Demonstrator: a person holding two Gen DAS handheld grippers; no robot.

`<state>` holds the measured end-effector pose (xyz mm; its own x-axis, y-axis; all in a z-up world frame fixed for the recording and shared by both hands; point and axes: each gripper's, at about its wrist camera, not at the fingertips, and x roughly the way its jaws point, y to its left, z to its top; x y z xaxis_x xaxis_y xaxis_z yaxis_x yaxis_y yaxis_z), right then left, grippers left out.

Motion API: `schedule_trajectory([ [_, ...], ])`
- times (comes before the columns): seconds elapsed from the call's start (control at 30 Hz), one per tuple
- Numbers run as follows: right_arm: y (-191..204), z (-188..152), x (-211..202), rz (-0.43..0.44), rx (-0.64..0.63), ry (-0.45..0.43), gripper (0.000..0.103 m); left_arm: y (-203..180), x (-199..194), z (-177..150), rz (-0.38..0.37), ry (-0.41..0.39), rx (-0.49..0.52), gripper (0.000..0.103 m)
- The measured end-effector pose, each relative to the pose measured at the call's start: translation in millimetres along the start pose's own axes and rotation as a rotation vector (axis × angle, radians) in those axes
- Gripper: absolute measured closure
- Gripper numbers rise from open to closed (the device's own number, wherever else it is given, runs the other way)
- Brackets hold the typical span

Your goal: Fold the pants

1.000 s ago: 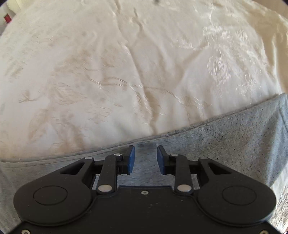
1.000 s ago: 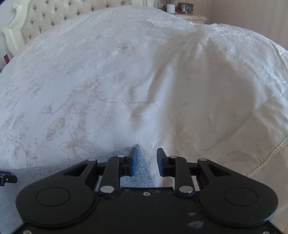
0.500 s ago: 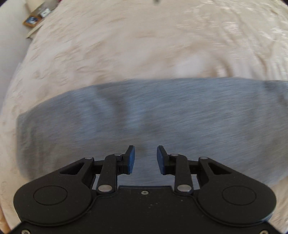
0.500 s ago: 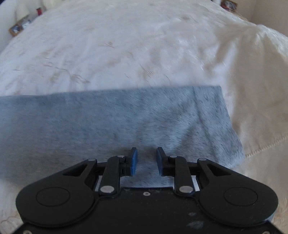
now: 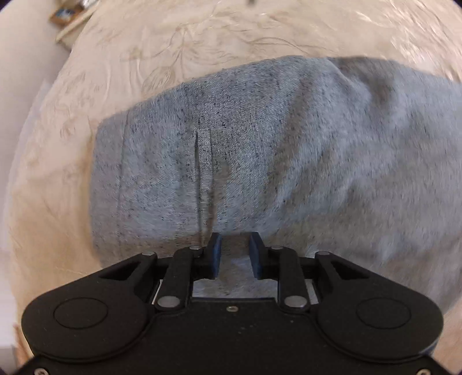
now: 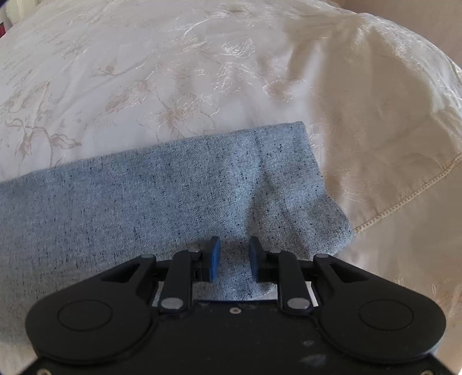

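Observation:
The grey speckled pants [image 5: 288, 161] lie folded flat on the cream bedspread [image 5: 179, 43]. In the left wrist view their left end with a hem seam and a narrow loop [image 5: 204, 178] is in front of my left gripper [image 5: 235, 253]. Its jaws are a little apart, with grey cloth showing between them. In the right wrist view the pants [image 6: 173, 187] end in a squared corner at the right. My right gripper [image 6: 234, 258] sits over their near edge, its jaws also a little apart over cloth. Neither gripper pinches the fabric.
The embroidered bedspread [image 6: 173, 72] covers everything around the pants. Its stitched edge [image 6: 404, 202] drops off at the right. A bedside surface with small items [image 5: 69, 14] shows at the far upper left of the left wrist view.
Both grippers have pulled back and up from the far edge of the pants. The whole folded band of cloth now lies in front of them. The jaws stayed slightly apart.

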<state>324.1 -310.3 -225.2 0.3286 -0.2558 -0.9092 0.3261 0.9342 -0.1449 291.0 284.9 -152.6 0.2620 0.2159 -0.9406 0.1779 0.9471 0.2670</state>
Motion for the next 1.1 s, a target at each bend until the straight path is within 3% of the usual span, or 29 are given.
schedule_trajectory([
  [0.07, 0.5, 0.8, -15.2, -0.006, 0.038, -0.023, 0.080, -5.2, -1.2, -4.4, 0.081, 0.004, 0.078, 0.066],
  [0.2, -8.9, -3.4, -55.5, 0.007, 0.142, -0.087, 0.078, -7.8, -19.6, -5.7, 0.067, -0.004, 0.041, 0.068],
  [0.3, -17.2, -22.8, -93.6, 0.021, 0.214, -0.129, 0.078, -24.0, -49.3, 0.9, -0.050, -0.041, -0.038, 0.068],
  [0.43, -18.9, -48.0, -113.6, 0.057, 0.241, -0.143, 0.077, -86.7, -81.0, 18.7, -0.183, -0.110, -0.021, 0.068],
  [0.53, -18.9, -61.5, -111.8, 0.084, 0.216, -0.126, 0.077, -148.3, -91.1, 38.0, -0.255, -0.119, 0.017, 0.068],
  [0.6, -19.2, -68.4, -105.5, 0.115, 0.190, -0.109, 0.077, -188.3, -95.2, 48.4, -0.257, -0.113, 0.019, 0.068],
  [0.8, -35.7, -67.8, -88.5, 0.216, 0.126, -0.067, 0.077, -283.5, -91.4, 87.4, -0.306, -0.081, -0.073, 0.068],
  [1.1, -101.1, -54.7, -66.2, 0.320, 0.222, -0.018, 0.076, -348.0, -60.0, 135.4, -0.239, -0.026, -0.167, 0.068],
])
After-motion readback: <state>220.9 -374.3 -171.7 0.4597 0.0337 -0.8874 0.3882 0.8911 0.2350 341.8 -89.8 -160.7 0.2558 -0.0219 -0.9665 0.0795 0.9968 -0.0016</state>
